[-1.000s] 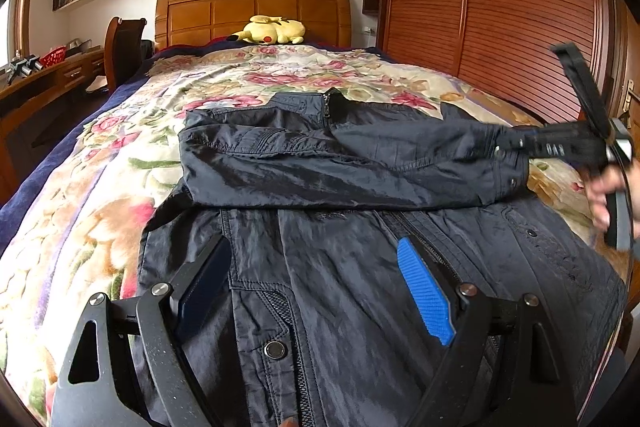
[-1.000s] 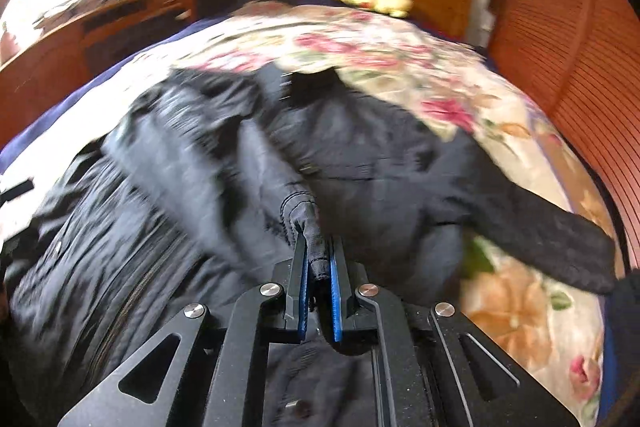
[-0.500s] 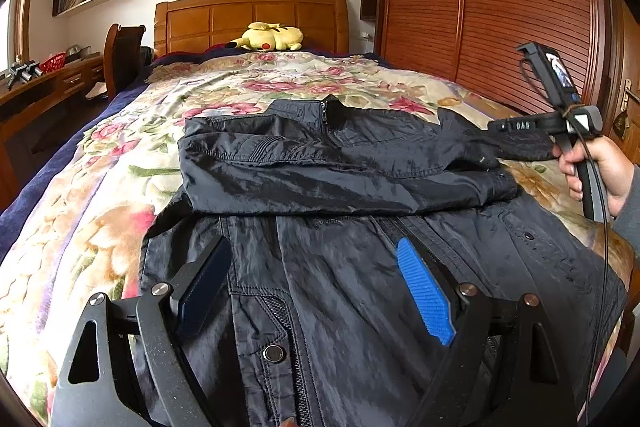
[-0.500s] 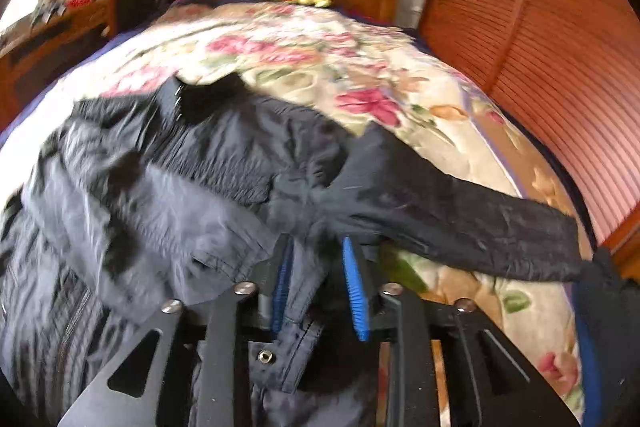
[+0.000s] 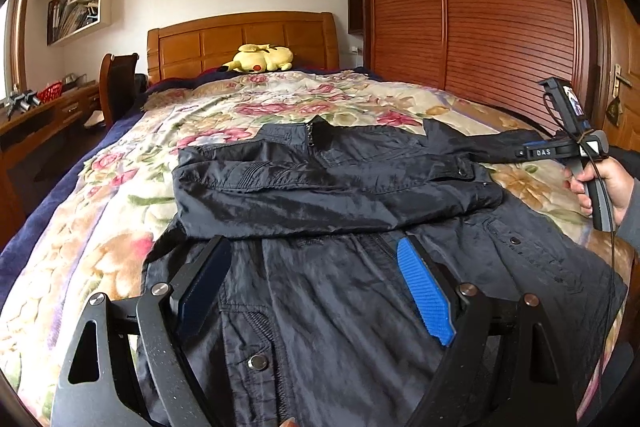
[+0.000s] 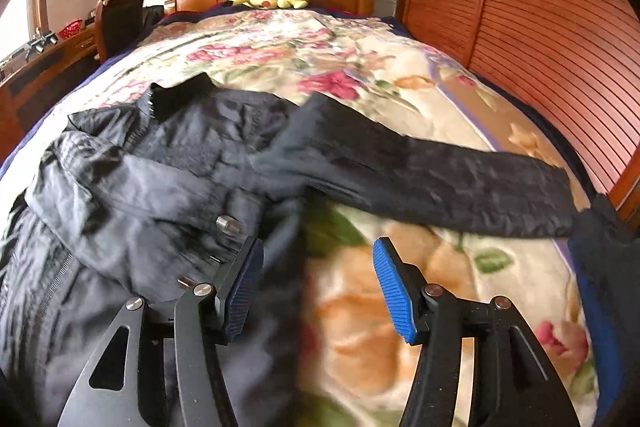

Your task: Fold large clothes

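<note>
A black jacket (image 5: 320, 187) lies face up on the floral bedspread (image 5: 100, 227), collar toward the headboard. One sleeve (image 5: 340, 183) is folded across the chest. Its cuff with a snap (image 6: 228, 225) lies just left of my right gripper's fingers. The other sleeve (image 6: 420, 179) stretches out to the right over the bedspread. My left gripper (image 5: 314, 245) hovers open above the jacket's lower front, holding nothing. My right gripper (image 6: 318, 245) is opening, with nothing between its jaws, over the jacket's right edge and bare bedspread. A hand (image 5: 604, 183) holds it at the bed's right side.
A yellow plush toy (image 5: 260, 59) rests by the wooden headboard (image 5: 240, 39). Louvred wardrobe doors (image 5: 500, 27) run close along the bed's right side. A desk (image 5: 40, 119) and chair (image 5: 116, 87) stand to the left. Dark fabric (image 6: 608, 247) shows at the right edge.
The right gripper let go of the folded sleeve's cuff, spread its jaws and swung right, off the jacket's chest toward the outstretched sleeve. The left gripper stayed open and barely shifted.
</note>
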Motion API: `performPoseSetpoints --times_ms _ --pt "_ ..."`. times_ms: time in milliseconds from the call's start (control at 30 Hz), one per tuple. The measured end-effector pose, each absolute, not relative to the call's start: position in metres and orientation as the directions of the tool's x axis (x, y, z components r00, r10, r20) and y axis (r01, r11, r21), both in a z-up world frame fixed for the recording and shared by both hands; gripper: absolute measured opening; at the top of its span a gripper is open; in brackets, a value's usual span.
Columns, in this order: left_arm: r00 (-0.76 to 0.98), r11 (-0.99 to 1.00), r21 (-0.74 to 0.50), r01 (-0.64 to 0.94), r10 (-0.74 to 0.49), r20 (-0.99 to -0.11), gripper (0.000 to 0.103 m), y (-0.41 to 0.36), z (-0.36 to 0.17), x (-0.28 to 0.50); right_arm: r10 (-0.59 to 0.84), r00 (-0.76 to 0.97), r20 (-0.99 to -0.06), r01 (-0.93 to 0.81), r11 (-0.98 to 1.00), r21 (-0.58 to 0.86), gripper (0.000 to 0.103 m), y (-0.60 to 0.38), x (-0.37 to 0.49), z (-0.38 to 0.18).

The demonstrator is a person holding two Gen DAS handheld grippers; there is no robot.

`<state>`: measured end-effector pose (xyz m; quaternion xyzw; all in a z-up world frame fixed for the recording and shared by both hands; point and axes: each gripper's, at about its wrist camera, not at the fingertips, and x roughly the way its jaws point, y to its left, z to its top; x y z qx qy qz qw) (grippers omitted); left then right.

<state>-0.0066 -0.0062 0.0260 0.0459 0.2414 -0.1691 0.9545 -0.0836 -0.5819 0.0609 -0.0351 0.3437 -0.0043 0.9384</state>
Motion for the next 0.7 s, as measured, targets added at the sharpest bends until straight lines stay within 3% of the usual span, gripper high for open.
performPoseSetpoints --times_ms 400,700 --pt "0.785 0.928 -0.032 0.370 -0.331 -0.524 0.086 -0.050 0.015 0.013 -0.156 0.740 -0.655 0.115 0.988 -0.105 0.059 -0.709 -0.043 0.077" --pt "0.770 0.942 -0.051 0.333 -0.303 -0.562 0.086 -0.052 0.002 0.030 -0.208 0.643 -0.737 0.184 0.976 -0.116 0.059 -0.770 0.010 0.065"
